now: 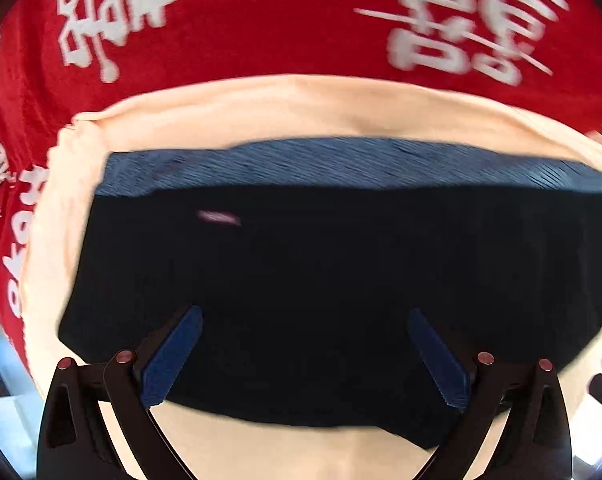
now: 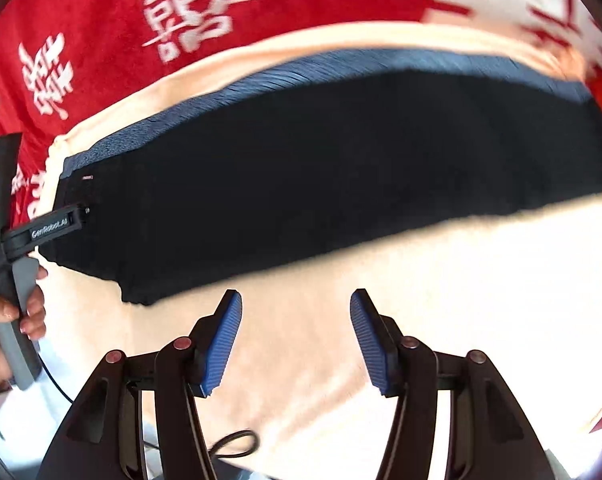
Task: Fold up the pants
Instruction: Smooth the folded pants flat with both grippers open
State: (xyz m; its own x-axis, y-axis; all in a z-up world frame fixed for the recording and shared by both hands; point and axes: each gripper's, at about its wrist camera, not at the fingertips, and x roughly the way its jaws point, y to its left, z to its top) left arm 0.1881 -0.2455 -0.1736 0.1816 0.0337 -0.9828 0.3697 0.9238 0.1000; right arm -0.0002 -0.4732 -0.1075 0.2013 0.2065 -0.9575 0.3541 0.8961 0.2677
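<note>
Dark navy pants, already folded into a long band with a ribbed blue waistband along the far edge, lie on a cream cloth over the red printed cover. Their long axis runs left to right across both our views. Our left gripper hangs spread directly over the pants, pinching nothing. Our right gripper is also spread and empty, above bare cream cloth just nearer us than the pants' near edge. We judge the left hand closer for the next grab.
</note>
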